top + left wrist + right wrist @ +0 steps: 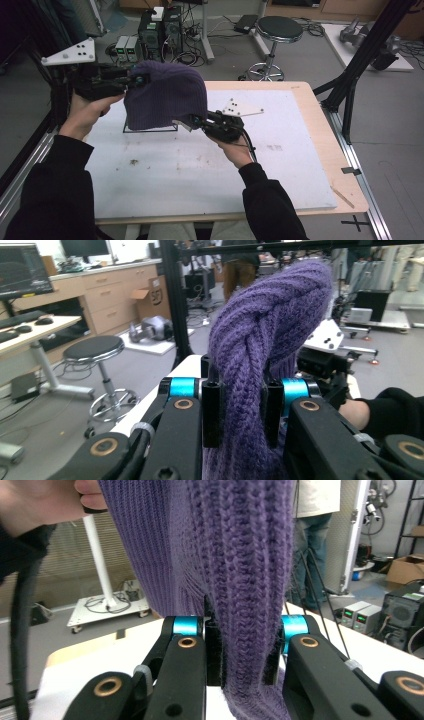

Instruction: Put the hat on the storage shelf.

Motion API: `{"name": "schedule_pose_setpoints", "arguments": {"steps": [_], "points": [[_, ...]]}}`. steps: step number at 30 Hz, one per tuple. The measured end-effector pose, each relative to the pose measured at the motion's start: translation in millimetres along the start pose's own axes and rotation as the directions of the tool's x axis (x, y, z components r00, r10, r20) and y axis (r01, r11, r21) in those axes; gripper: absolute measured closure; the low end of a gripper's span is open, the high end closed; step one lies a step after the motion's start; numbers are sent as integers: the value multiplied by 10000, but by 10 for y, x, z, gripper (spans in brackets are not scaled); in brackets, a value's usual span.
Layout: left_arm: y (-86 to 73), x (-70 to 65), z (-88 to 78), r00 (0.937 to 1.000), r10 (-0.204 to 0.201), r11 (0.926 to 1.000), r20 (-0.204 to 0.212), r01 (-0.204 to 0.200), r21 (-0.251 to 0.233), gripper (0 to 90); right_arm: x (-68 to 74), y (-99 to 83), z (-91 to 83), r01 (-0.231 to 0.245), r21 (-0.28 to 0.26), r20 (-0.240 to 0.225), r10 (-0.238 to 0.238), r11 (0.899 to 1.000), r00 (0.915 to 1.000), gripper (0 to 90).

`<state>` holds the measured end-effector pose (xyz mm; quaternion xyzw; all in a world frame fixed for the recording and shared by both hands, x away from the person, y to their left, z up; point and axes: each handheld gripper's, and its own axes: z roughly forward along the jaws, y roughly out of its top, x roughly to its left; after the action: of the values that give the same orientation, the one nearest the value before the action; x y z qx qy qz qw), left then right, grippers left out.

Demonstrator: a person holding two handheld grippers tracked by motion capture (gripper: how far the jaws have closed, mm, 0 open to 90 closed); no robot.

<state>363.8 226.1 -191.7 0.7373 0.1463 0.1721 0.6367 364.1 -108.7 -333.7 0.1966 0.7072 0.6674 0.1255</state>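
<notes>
Nearest to us in the left gripper view, our left gripper [239, 412] has its two black jaws clamped on a thick fold of the purple knit hat [265, 340]. The ribbed wool fills the gap between the pads and rises straight up and away from the jaws, bulging over their tops. In the right gripper view, our right gripper [243, 652] is likewise clamped on the hat [225, 555], whose ribs run vertically from below the jaws to the top of that view, hanging like a curtain in front of the tool.

From the high view, we see the hat [165, 95] held up between the two tools, above the white table [200, 170] rather than lying on it. The left gripper [137, 80] pinches it high on one side; the right gripper [192, 121] pinches its lower edge on the other side, so the hat's long axis slopes down from left tool to right tool. Its rounded crown faces up and away from us, its open rim downward.

Just beyond and beneath the hat, a thin black wire stand [150, 129] sits on the table. We cannot tell whether the hat touches it, since the wool hides its upper part.

The hat appears to hold nothing, though we cannot see its inside.
</notes>
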Motion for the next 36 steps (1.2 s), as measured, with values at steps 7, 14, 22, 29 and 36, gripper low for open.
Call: {"name": "schedule_pose_setpoints", "arguments": {"steps": [7,14,22,29,36], "points": [[53,259,-90,9993,-90,9999,-366,94,124,779,-47,145,266,68,126,221,-70,9999,9997,795],[165,485,-135,9963,204,9992,-829,-176,346,778,-130,265,523,188,124,559,-194,9997,9982,794],[259,595,-243,9813,666,9977,-1805,-633,235,778,-166,444,782,309,97,802,-315,9995,9963,794],[242,586,-173,9371,1445,9878,-3178,-1554,-90,774,-158,572,904,461,60,1363,-465,9989,9896,793],[122,660,-156,9368,1145,9923,-3306,-1239,-74,774,-189,496,1002,178,346,1539,-230,9992,9878,793]]}}
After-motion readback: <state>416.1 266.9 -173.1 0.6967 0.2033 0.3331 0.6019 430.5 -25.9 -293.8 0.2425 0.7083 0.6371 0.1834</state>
